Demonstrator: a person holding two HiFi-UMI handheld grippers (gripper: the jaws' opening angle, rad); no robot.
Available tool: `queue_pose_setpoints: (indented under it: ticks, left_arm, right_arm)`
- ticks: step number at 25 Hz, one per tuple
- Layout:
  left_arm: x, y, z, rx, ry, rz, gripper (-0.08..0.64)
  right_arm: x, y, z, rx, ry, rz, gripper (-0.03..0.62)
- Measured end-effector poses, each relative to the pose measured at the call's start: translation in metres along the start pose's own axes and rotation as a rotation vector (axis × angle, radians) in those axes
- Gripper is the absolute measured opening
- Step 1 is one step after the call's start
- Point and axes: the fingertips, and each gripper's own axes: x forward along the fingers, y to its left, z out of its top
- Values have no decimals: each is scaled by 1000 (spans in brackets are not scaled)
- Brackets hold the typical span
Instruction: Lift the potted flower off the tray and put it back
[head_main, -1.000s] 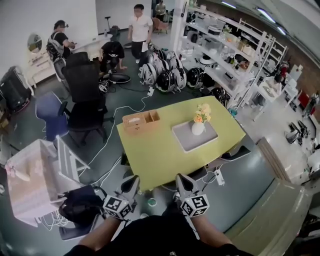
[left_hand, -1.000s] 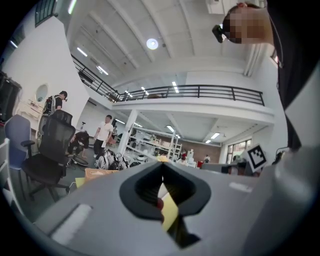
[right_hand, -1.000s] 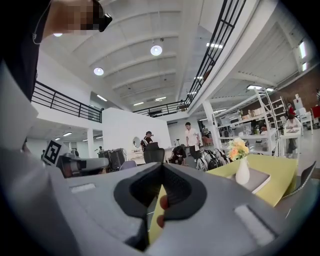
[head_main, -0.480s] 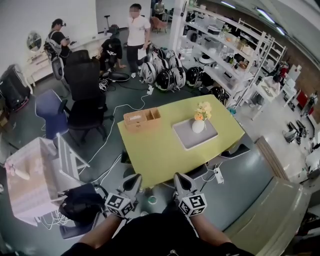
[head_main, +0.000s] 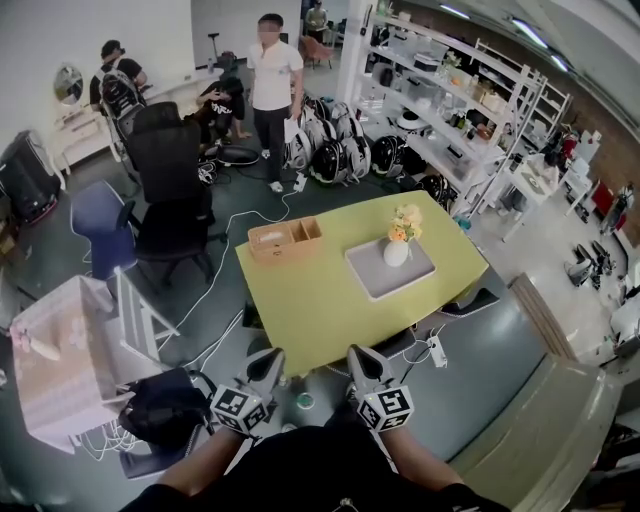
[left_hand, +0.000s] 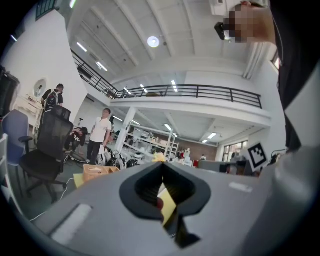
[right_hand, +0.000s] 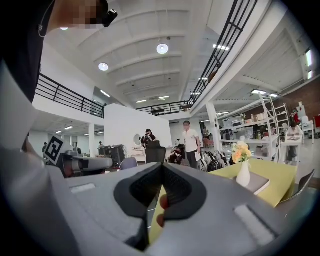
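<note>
The potted flower (head_main: 397, 248), a white vase of yellow blooms, stands upright on a grey tray (head_main: 372, 281) at the right of the yellow-green table (head_main: 310, 300). My left gripper (head_main: 270, 360) and right gripper (head_main: 358, 357) hover side by side in front of the table's near edge, well short of the tray. Both are shut and hold nothing. In the right gripper view, the potted flower (right_hand: 242, 164) and the tray (right_hand: 256, 183) lie ahead to the right of the shut jaws. The left gripper view shows only the yellow blooms (left_hand: 159, 157) above its shut jaws.
A wooden box (head_main: 283, 240) sits on the table's far left corner. Black office chairs (head_main: 170, 190) and a blue chair (head_main: 98, 225) stand to the left, white shelving (head_main: 450, 110) to the right. A dark bag (head_main: 160, 410) and cables lie on the floor nearby. People stand at the back.
Both grippers stay almost where they were. The person in the white shirt at the back has walked a little nearer to the table.
</note>
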Motion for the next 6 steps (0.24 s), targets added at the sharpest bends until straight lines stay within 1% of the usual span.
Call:
queue_pose_setpoints:
  ticks: [6]
  left_arm:
    - [-4, -3, 4, -5, 0, -1, 8]
  right_arm:
    - [-3, 4, 6, -4, 3, 4, 3]
